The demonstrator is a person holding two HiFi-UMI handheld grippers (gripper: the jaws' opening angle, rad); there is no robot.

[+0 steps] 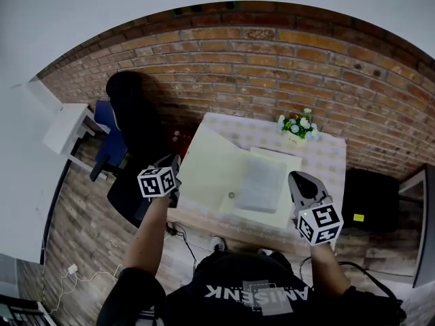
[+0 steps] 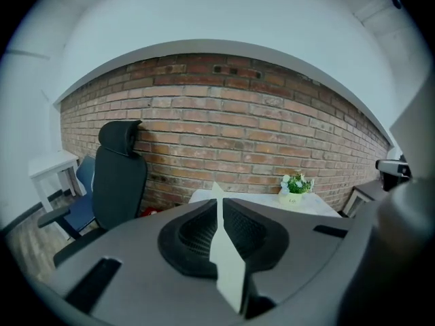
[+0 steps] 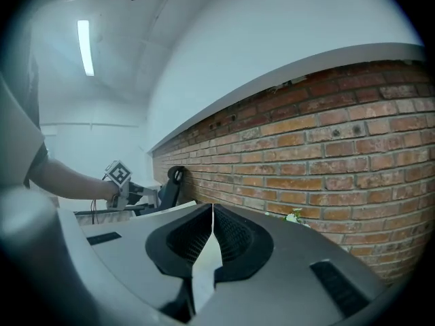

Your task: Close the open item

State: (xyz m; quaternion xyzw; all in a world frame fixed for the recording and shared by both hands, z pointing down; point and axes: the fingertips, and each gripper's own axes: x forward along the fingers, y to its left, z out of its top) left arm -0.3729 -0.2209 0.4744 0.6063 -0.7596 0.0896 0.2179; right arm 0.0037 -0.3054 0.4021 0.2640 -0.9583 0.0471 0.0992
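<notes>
A: The folder pinched in the left gripper looks to us like thin matt card, pale and smooth.
B: We agree; its pads are black ribbed rubber, its shell matt grey plastic.
A: Beyond the tips we see a checked tablecloth and a rough, matt brick wall.
B: Left of the tool, the chair looks matt black and cloth-covered to us.

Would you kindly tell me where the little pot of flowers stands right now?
In the head view, the flower pot stands at the table's far right corner, just beyond the open folder, near the brick wall.
</notes>
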